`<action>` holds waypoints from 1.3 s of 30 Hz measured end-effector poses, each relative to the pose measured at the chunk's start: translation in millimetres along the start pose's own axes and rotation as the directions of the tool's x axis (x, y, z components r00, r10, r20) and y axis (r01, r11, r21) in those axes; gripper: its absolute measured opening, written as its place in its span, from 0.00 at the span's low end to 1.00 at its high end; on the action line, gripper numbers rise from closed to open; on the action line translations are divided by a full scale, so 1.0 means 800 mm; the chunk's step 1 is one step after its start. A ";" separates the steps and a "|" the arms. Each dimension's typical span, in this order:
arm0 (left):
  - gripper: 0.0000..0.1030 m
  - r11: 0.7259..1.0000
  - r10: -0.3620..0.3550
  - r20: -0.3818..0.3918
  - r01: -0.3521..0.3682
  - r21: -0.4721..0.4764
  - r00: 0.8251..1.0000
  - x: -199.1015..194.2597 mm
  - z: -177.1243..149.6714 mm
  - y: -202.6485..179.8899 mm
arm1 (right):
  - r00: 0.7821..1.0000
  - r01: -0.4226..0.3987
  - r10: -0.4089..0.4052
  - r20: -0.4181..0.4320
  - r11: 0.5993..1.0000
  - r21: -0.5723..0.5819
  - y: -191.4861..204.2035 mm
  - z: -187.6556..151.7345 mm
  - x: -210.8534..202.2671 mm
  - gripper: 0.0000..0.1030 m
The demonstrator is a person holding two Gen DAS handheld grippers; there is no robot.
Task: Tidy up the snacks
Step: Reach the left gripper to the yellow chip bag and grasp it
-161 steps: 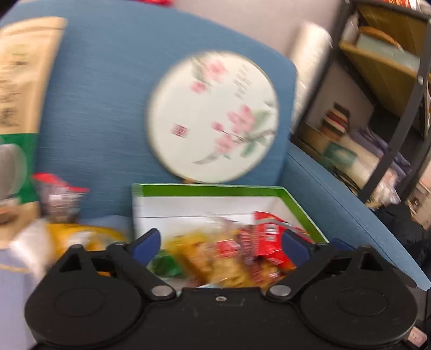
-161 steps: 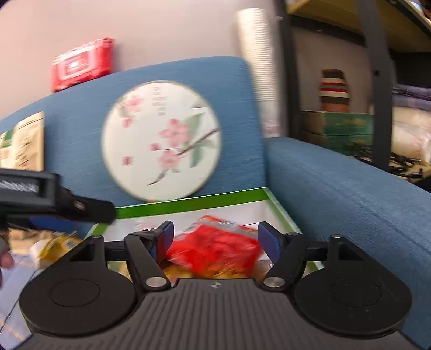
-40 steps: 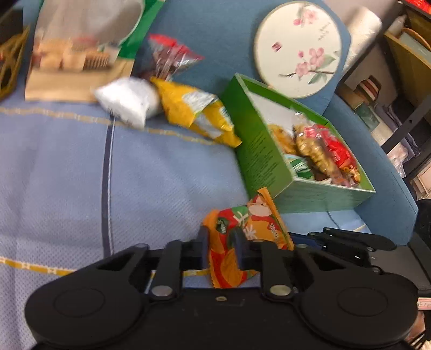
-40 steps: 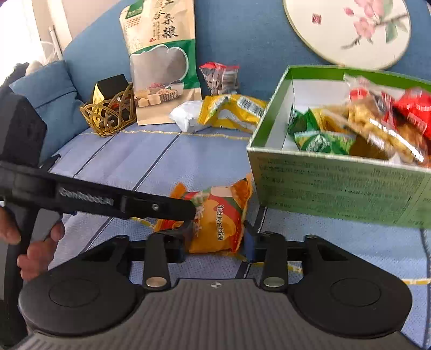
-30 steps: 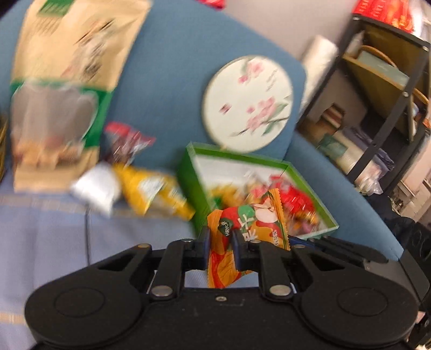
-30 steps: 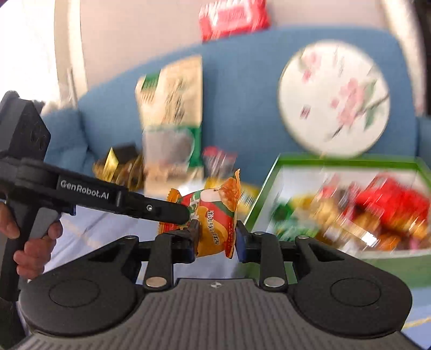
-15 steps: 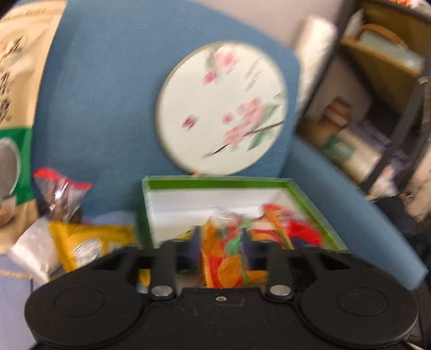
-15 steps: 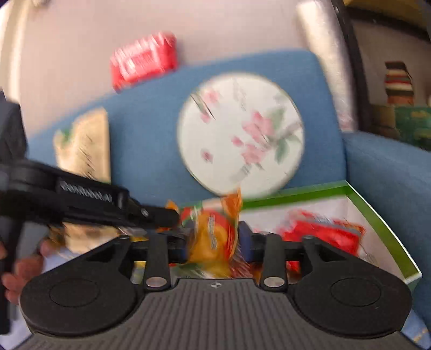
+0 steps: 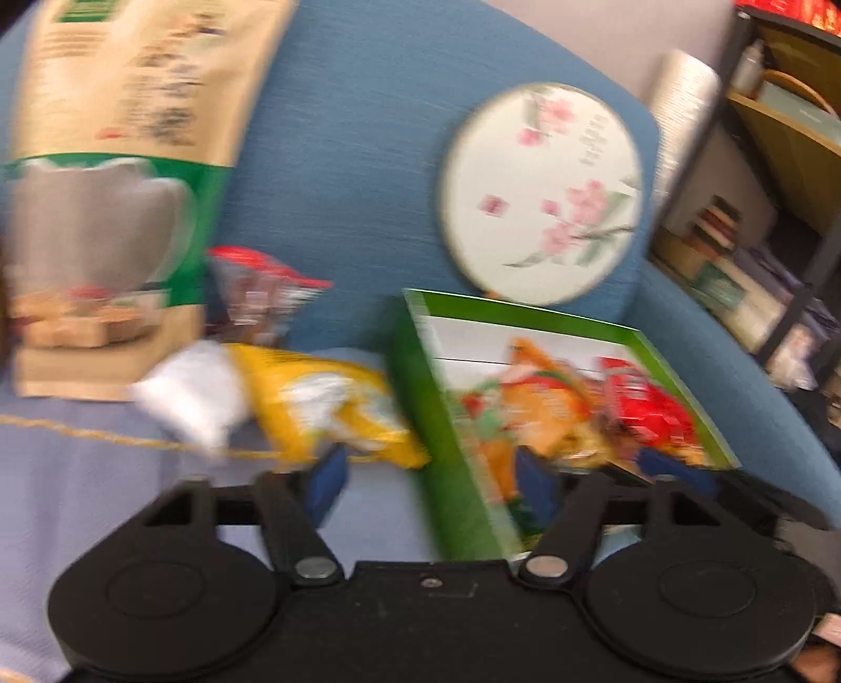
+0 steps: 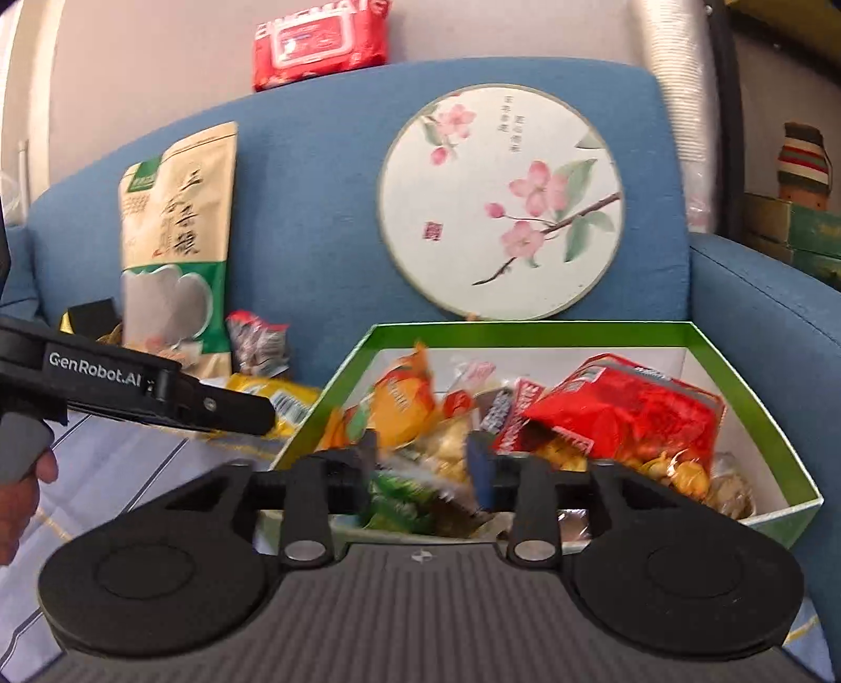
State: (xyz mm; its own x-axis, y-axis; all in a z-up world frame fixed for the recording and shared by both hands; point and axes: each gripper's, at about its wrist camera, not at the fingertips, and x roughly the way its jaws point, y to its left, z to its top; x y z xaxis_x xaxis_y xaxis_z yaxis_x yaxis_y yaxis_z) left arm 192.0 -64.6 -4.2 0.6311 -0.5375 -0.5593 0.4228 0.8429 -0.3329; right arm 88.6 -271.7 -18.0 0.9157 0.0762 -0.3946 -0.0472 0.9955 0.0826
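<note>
On the blue sofa [image 10: 326, 173], whose seat is covered by a pale striped cloth [image 9: 105, 488], the snacks are spread along the backrest. A round fan painted with pink blossoms [image 10: 502, 202] leans against the back cushion, directly behind the green box [image 10: 757, 420]. To the left of the fan stands a tall tan-and-green pouch [image 10: 176, 231], also propped on the backrest, and a red wipes pack [image 10: 318, 39] sits on top of the sofa back.

The green box is open and white inside. It holds a heap of packets: a red bag [image 10: 625, 415] on the right, an orange snack packet [image 10: 402, 399] lying at the left end of the heap, and small green packets [image 10: 404, 499] at the near wall.

Just left of the box, outside it, a yellow bag [image 9: 326, 399] lies on the cloth with a white packet [image 9: 189, 389] touching its left end. A small clear packet with red ends [image 10: 257, 341] stands behind them at the foot of the tall pouch.

The left gripper [image 9: 428, 480] has its jaws spread wide with nothing held; its right finger hangs over the box, its left finger over the cloth outside. The right gripper [image 10: 420, 465] has just been opening its jaws, which stand apart above the near edge of the box, clear of the orange snack packet. A hand [image 10: 21, 491] holding the left tool shows at the left border of the right wrist view.
</note>
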 end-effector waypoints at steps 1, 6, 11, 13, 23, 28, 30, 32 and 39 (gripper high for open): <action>1.00 1.000 0.026 0.013 -0.026 -0.002 1.000 -0.003 -0.001 0.006 | 1.000 0.010 -0.010 0.012 1.000 -0.012 0.005 -0.003 -0.005 1.00; 1.00 0.982 0.118 0.018 -0.114 -0.150 0.993 -0.001 0.010 0.053 | 1.000 0.009 -0.007 0.027 0.997 -0.075 0.027 -0.008 -0.009 1.00; 1.00 0.960 0.099 0.005 -0.094 -0.263 0.995 0.024 0.029 0.064 | 1.000 0.003 -0.002 0.010 0.993 -0.120 0.038 -0.012 -0.006 1.00; 1.00 0.944 0.077 -0.022 -0.080 -0.319 0.997 0.042 0.032 0.066 | 1.000 0.003 -0.001 0.016 0.991 -0.133 0.040 -0.012 -0.007 1.00; 0.15 0.936 0.015 -0.092 -0.046 -0.350 0.996 0.076 0.024 0.071 | 0.998 -0.069 0.068 -0.015 0.994 -0.085 0.036 -0.011 -0.003 1.00; 0.16 0.966 -0.064 -0.195 0.012 -0.257 0.979 0.004 -0.022 0.069 | 0.978 -0.205 0.205 -0.040 0.979 -0.001 0.039 -0.010 -0.012 1.00; 0.28 0.973 -0.075 -0.212 0.025 -0.231 0.974 -0.026 -0.047 0.068 | 0.955 -0.285 0.287 -0.080 0.958 0.037 0.044 -0.012 -0.011 1.00; 0.67 0.979 -0.056 -0.215 0.011 -0.203 0.975 -0.055 -0.064 0.069 | 0.915 -0.368 0.376 -0.144 0.926 0.081 0.050 -0.017 -0.005 1.00; 0.95 0.978 -0.018 -0.164 -0.017 -0.208 0.986 -0.087 -0.068 0.084 | 0.852 -0.387 0.423 -0.309 0.906 0.172 0.069 -0.045 0.019 1.00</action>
State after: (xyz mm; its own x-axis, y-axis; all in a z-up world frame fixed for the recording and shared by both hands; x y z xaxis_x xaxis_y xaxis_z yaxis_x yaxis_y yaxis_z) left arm 140.7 31.1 -29.0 0.5081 -0.5410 -0.6702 0.2677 0.8388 -0.4742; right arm 85.8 -213.3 -52.5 0.6367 0.5033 -0.5842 -0.3288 0.8625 0.3847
